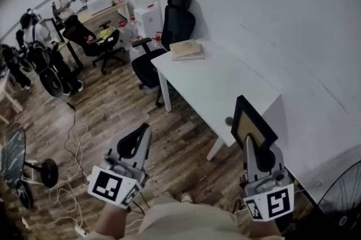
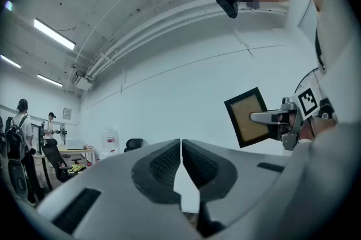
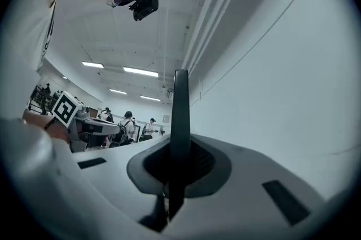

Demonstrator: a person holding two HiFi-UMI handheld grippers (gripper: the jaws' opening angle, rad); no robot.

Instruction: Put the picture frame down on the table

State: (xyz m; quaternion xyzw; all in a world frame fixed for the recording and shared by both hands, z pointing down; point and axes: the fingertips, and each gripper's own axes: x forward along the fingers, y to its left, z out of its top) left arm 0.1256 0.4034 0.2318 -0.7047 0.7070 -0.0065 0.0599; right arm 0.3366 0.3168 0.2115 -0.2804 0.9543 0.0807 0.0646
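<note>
A black picture frame [image 1: 252,124] with a tan panel is held upright in the air, just off the near right corner of the white table [image 1: 217,84]. My right gripper [image 1: 249,141] is shut on its lower edge. In the right gripper view the frame [image 3: 180,120] shows edge-on as a thin dark strip clamped between the jaws of the right gripper [image 3: 179,150]. My left gripper [image 1: 145,130] hangs over the wooden floor left of the table, shut and holding nothing. In the left gripper view, the left gripper [image 2: 181,146] has its pads touching, and the frame [image 2: 247,116] shows to the right.
Two books [image 1: 187,49] lie at the table's far end. A black office chair [image 1: 172,27] and a water dispenser [image 1: 148,8] stand behind it. A fan [image 1: 341,199] is low on the right, cables [image 1: 70,185] trail on the floor, and people [image 1: 34,36] work far left.
</note>
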